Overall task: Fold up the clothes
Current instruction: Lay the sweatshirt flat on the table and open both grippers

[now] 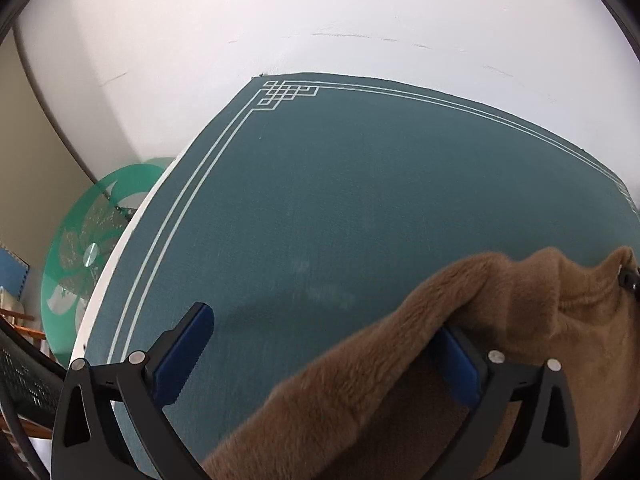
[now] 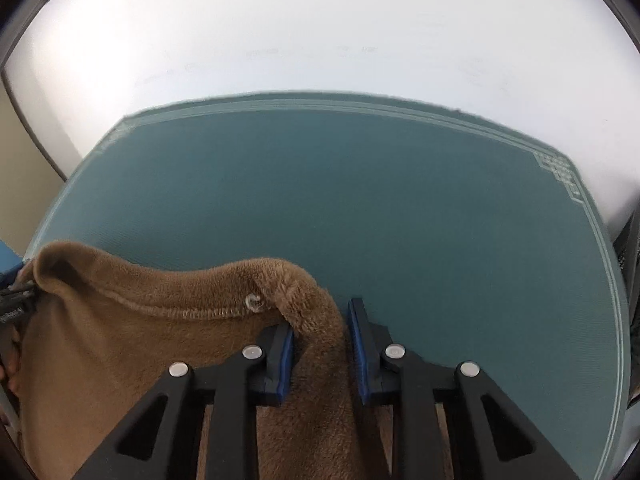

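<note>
Brown fleece garment [image 2: 120, 360] bunched on teal mat [image 1: 340, 200] covering counter [image 1: 120, 256], near edge. Right gripper [image 2: 320, 344] fingers clamped on a fleece fold. Left gripper [image 1: 320, 356] fingers wide apart, fleece draped over one.

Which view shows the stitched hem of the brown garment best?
The right wrist view: the stitched hem runs across the brown garment, just left of the right claw, which pinches a fold. The left wrist view shows only fuzzy folds of the garment, no stitching.
</note>
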